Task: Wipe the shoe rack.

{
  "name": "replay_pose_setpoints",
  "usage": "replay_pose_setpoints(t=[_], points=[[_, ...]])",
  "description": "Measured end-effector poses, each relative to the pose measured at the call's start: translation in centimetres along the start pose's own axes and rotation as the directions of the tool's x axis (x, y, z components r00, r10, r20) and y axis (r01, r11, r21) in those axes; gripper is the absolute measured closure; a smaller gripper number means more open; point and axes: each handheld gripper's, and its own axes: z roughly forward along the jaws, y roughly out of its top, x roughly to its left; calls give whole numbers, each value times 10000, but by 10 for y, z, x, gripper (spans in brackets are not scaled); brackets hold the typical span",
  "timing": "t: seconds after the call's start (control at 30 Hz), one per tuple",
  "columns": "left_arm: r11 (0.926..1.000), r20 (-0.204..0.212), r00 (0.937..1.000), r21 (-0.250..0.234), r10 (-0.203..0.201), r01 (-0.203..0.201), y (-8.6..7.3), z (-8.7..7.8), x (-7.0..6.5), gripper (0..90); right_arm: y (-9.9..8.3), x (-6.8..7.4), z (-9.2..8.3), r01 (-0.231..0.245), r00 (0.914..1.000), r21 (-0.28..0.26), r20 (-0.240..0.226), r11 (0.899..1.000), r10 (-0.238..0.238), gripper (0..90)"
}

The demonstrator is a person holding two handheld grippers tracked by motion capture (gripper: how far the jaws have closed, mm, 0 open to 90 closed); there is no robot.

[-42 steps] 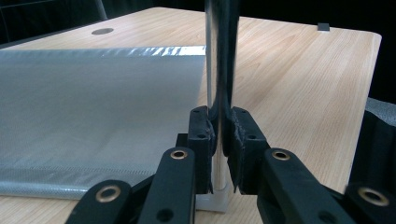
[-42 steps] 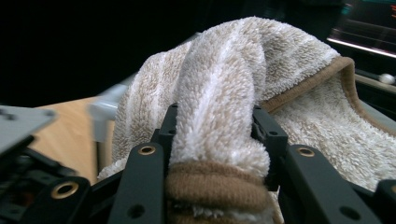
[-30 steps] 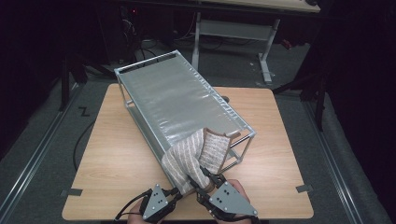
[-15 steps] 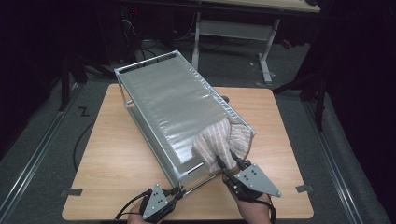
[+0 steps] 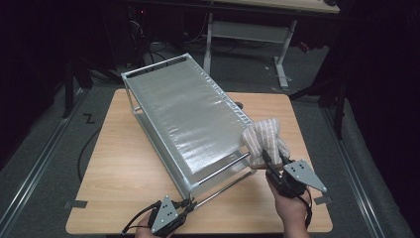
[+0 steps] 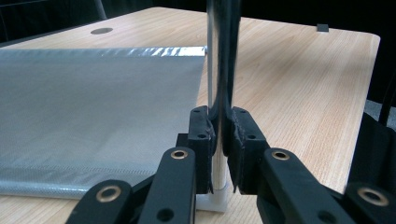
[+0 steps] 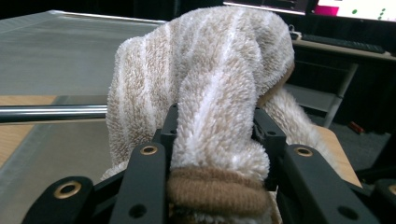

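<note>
A long silver wire-frame rack with a grey mesh shelf (image 5: 185, 116) lies slantwise across the light wooden counter (image 5: 119, 168), from the far left corner toward the near edge. Its metal end rods (image 5: 223, 171) lie between the two grippers. The left gripper (image 5: 168, 217), at the near edge, has its jaws clenched on the rack's upright corner post (image 6: 219, 60). The right gripper (image 5: 271, 161), near the counter's right edge, grasps a beige-and-white striped fluffy towel (image 5: 263, 141), the jaws pressed into its folded bulk. The towel drapes over the rack's near right corner, touching the mesh.
</note>
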Motion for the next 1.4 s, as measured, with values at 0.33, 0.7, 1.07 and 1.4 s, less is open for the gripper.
replay_pose_setpoints(t=[0.33,0.7,1.07,1.4], points=[[10000,34,10000,-21,2,-2,0,0,0,801,9,-3,-12,-65,10000,-526,42,9986,67,657],[10000,362,9993,49,11,-13,4,8,2,802,4,1,-58,269,9990,-418,381,9988,-253,657],[10000,450,9990,55,3,-5,9,22,1,803,-39,-1,-54,-117,9998,1295,180,9915,94,658],[9999,145,9998,64,108,-109,6,13,0,800,-39,20,-28,-80,9912,1470,-1295,9891,272,657]])
